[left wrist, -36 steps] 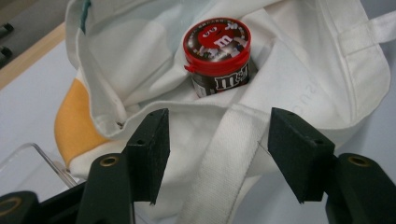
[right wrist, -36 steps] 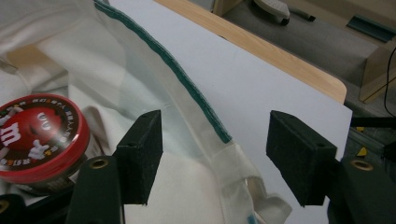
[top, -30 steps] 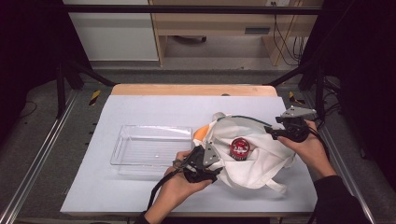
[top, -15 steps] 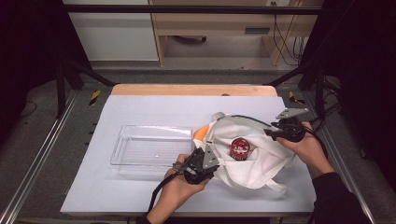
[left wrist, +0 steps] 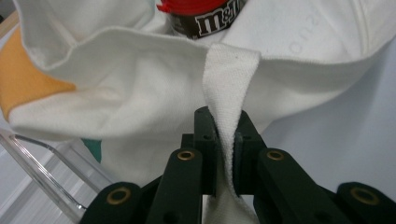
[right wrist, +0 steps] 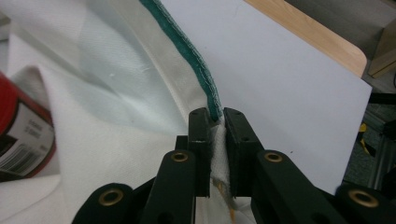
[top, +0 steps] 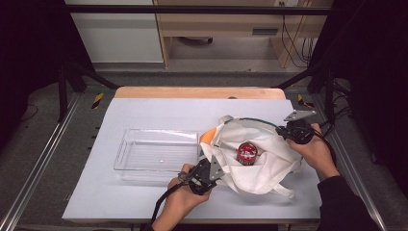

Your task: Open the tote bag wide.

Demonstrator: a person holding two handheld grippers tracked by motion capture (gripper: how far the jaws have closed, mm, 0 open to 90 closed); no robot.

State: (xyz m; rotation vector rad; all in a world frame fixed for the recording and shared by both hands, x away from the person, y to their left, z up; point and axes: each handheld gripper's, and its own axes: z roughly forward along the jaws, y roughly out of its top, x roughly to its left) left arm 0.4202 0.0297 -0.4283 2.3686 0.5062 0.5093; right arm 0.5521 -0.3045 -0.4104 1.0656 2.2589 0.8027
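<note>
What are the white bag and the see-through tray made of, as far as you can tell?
The bag looks like woven cotton or canvas, matte: a weave shows in its strap, and it folds softly. The tray looks like clear hard plastic, glossy: the table shows through it, and its rim catches light. Neither can be confirmed by look alone.

The left gripper [top: 208, 174] has slid slightly toward the table's near edge — drawing the white bag's [top: 269, 163] strap [left wrist: 229, 93] with it.
</note>
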